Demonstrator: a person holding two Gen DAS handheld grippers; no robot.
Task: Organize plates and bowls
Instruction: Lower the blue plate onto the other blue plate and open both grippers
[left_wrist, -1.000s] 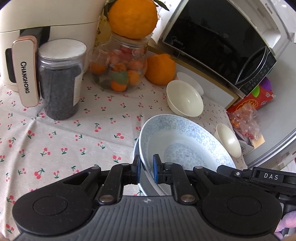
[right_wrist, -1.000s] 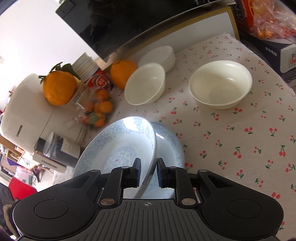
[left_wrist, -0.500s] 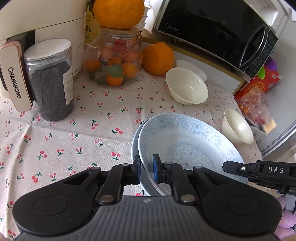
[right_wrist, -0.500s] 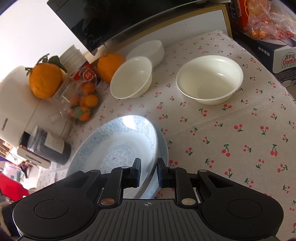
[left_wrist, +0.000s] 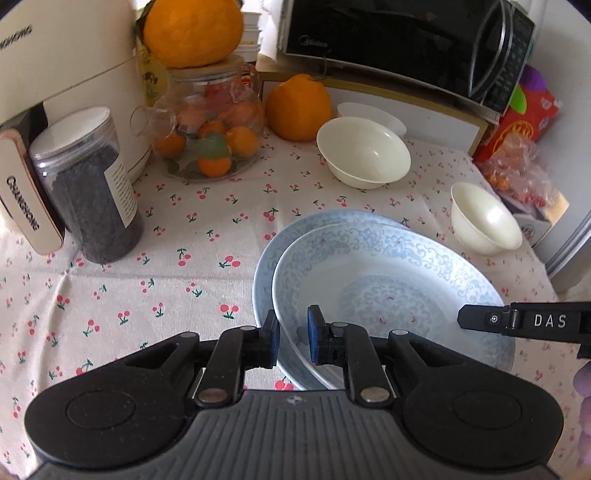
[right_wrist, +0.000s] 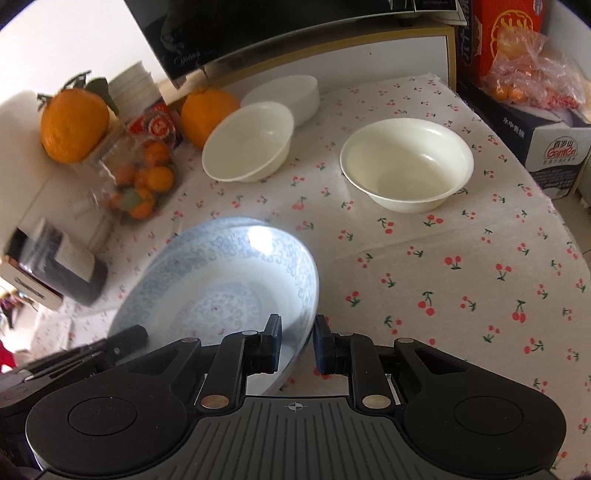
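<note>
A blue-patterned plate (left_wrist: 388, 280) lies nested on a second matching plate (left_wrist: 264, 266) on the cherry-print cloth. My left gripper (left_wrist: 293, 339) holds its near rim between the pads and its jaws are opening slightly. My right gripper (right_wrist: 297, 341) is shut on the same plate (right_wrist: 221, 288) at the opposite rim, and one of its fingers (left_wrist: 517, 321) shows in the left wrist view. Only a sliver of the lower plate (right_wrist: 229, 220) peeks out. Three cream bowls stand beyond: one (left_wrist: 364, 155) in the middle, one (left_wrist: 484, 221) to the right, one (left_wrist: 369, 110) by the microwave.
A dark-filled jar (left_wrist: 88, 192), a white appliance (left_wrist: 62, 62) and a glass jar of fruit (left_wrist: 210, 136) crowd the back left. An orange (left_wrist: 299, 107) and a microwave (left_wrist: 406, 44) stand behind. Snack boxes (right_wrist: 517, 55) and a carton (right_wrist: 554, 147) line the right edge.
The held plate has tipped down from its tilt and slid over the lower plate, covering most of it. Both grippers rolled with it, and the left pads stand a touch wider.
</note>
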